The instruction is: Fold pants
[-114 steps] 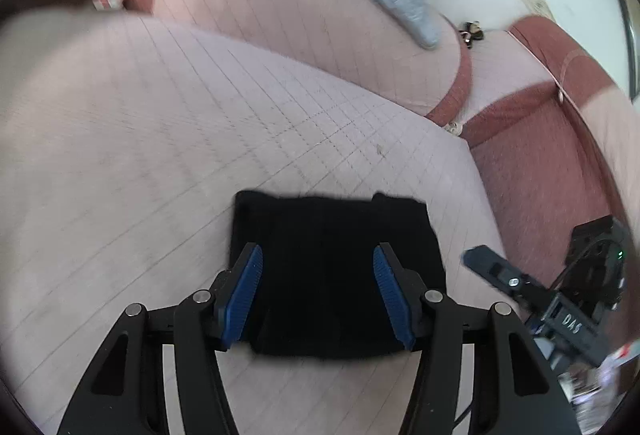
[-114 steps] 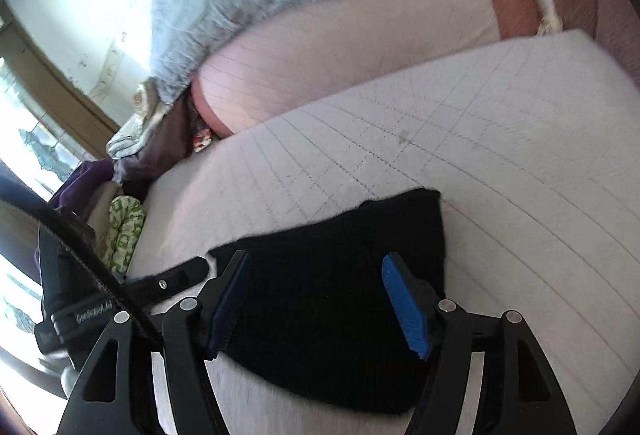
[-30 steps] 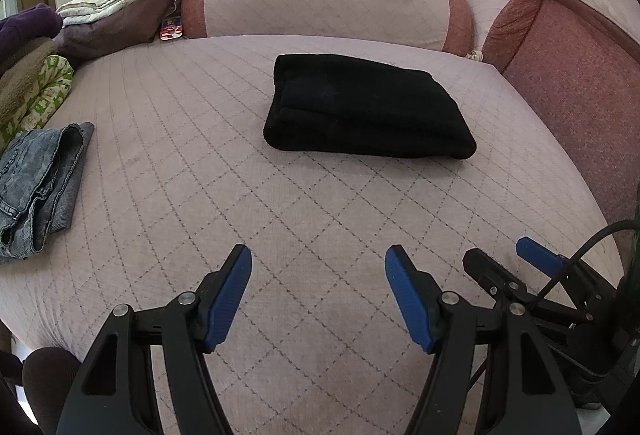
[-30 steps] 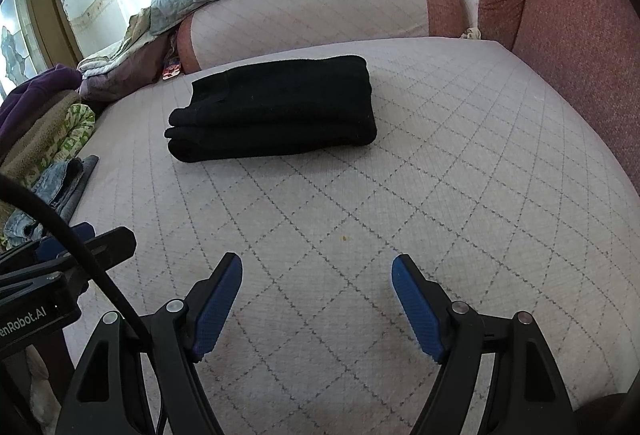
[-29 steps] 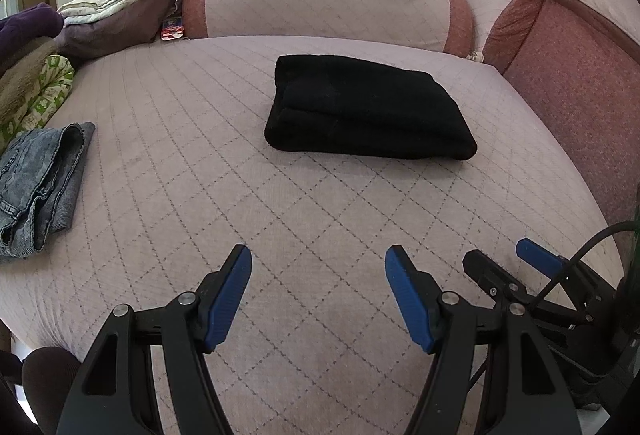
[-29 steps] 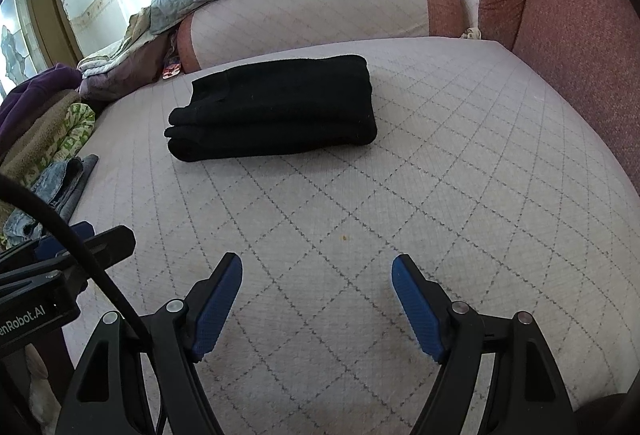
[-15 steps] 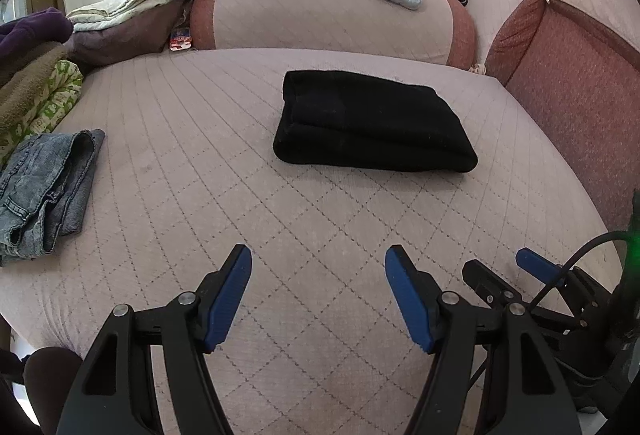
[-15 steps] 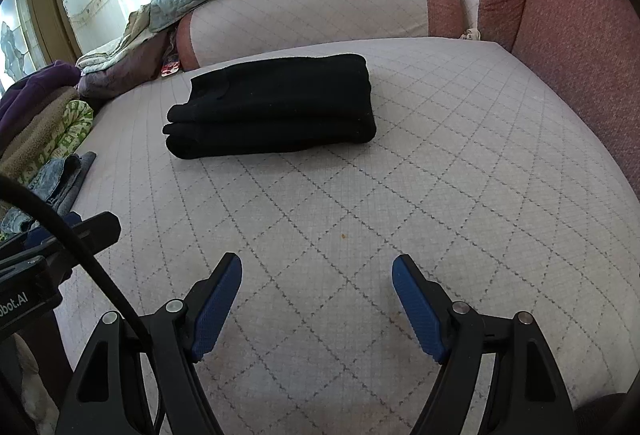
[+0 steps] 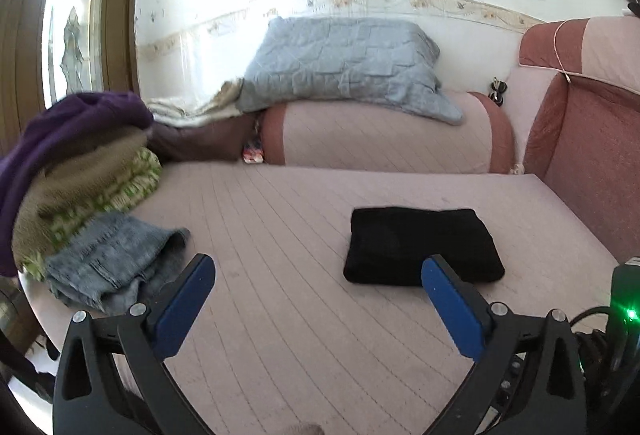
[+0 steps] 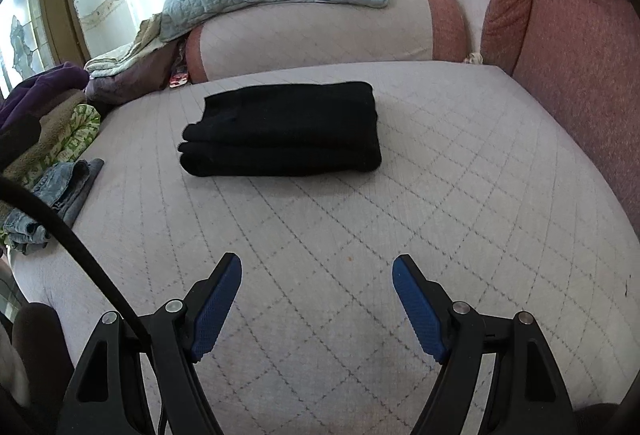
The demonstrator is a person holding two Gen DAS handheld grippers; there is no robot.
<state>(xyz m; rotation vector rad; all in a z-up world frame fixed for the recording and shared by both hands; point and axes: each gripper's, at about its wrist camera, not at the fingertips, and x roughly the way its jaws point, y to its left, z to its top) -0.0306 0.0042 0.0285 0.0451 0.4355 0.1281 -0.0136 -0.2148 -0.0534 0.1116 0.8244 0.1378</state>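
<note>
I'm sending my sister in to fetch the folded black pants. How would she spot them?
Start at the big pink quilted bed and look toward the long bolster at its back. The black pants lie alone mid-bed as a neat, thick rectangle. The denim and the clothes pile are rumpled at the edge.

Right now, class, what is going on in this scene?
A person holds two grippers over a quilted bed. The black pants lie folded in a neat bundle on it. The left gripper and right gripper are both open, holding nothing. Crumpled jeans lie beside a pile of clothes at the bed's left edge.
</note>
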